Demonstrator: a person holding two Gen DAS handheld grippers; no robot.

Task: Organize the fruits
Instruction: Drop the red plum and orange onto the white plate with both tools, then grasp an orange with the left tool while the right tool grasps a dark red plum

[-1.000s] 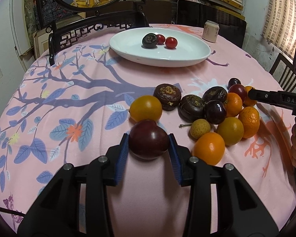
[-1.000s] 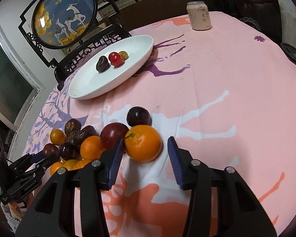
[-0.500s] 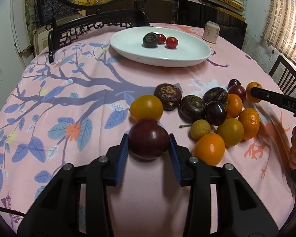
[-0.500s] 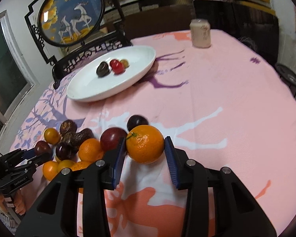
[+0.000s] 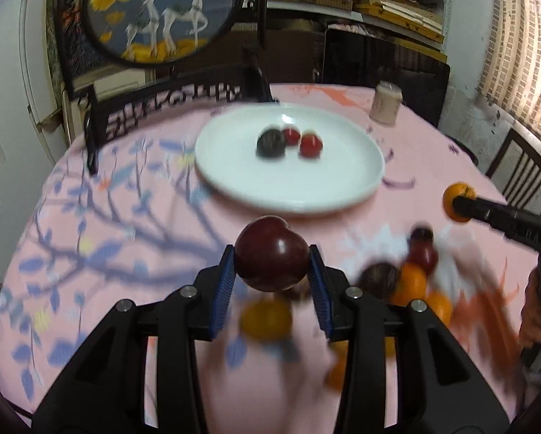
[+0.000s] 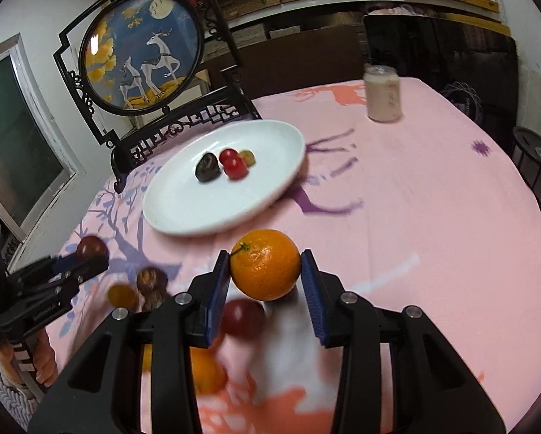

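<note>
Both my grippers hold fruit in the air, short of the white plate (image 5: 342, 188).

My left gripper (image 5: 272, 253) clamps the plum (image 5: 270, 253); my right gripper (image 6: 265, 266) clamps the orange (image 6: 265, 264), pads pressed on both sides.

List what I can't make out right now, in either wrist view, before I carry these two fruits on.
- Fruit pile, left wrist view: motion blur smears it, and the left gripper with its plum covers part; no count possible.
- Fruit pile, right wrist view: blurred, partly behind the right gripper and its orange.
- Can: label blurred, unreadable.
- Fourth small fruit on the plate: kind unclear; hidden in the left view.
</note>
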